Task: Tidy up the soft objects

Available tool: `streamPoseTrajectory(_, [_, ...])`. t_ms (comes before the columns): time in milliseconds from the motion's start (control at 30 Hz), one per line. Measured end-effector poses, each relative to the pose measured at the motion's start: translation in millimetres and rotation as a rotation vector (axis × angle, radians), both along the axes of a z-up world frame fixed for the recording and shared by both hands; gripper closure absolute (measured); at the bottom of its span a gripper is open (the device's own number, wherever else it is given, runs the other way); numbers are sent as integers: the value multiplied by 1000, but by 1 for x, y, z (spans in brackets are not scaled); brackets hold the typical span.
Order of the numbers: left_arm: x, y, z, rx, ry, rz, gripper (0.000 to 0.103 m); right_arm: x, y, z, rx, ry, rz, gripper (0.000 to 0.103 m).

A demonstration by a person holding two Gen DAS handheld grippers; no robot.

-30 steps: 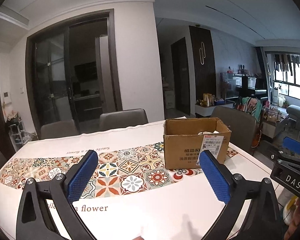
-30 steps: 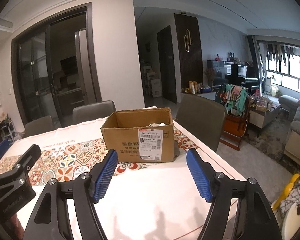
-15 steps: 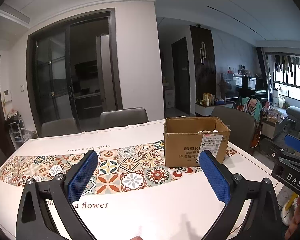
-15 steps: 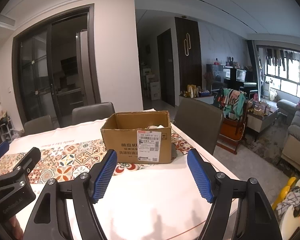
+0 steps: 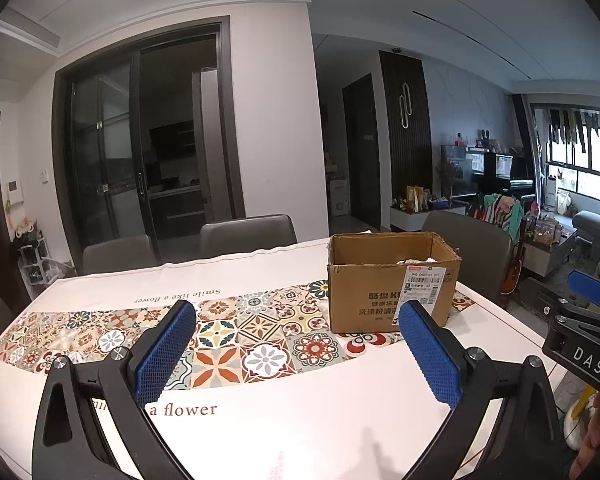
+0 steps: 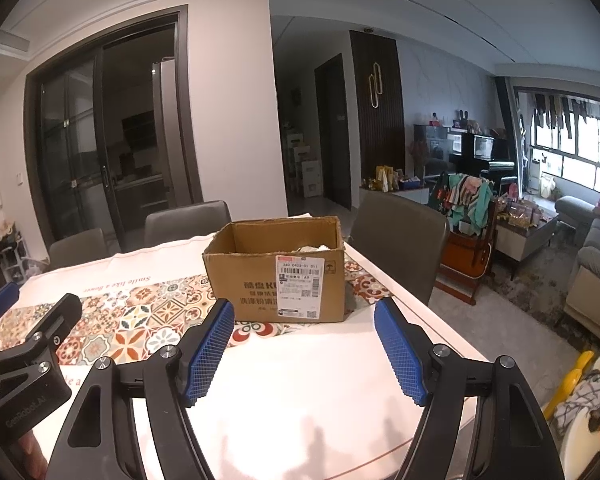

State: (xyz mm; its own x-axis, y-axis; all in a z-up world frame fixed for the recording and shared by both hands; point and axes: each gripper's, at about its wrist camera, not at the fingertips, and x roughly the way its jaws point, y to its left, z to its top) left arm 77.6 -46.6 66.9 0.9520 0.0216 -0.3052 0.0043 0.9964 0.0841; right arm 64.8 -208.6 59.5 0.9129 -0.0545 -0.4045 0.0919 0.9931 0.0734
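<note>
Now your open brown cardboard box (image 6: pixel 276 276) of pale soft things sits far on the surface (image 6: pixel 300 392), dead ahead of your right tool (image 6: pixel 304 354), both tools (image 5: pixel 296 354) wide, empty.

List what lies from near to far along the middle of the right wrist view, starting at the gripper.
right gripper, open and empty → bare white tablecloth → cardboard box, open-topped with something pale inside → grey chair behind the table → dark glass sliding doors.
</note>
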Motion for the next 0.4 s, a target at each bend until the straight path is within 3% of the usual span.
streamPoseTrajectory(400, [1,2,0,0,4,5,0,1,1,-4,3,5,1,29])
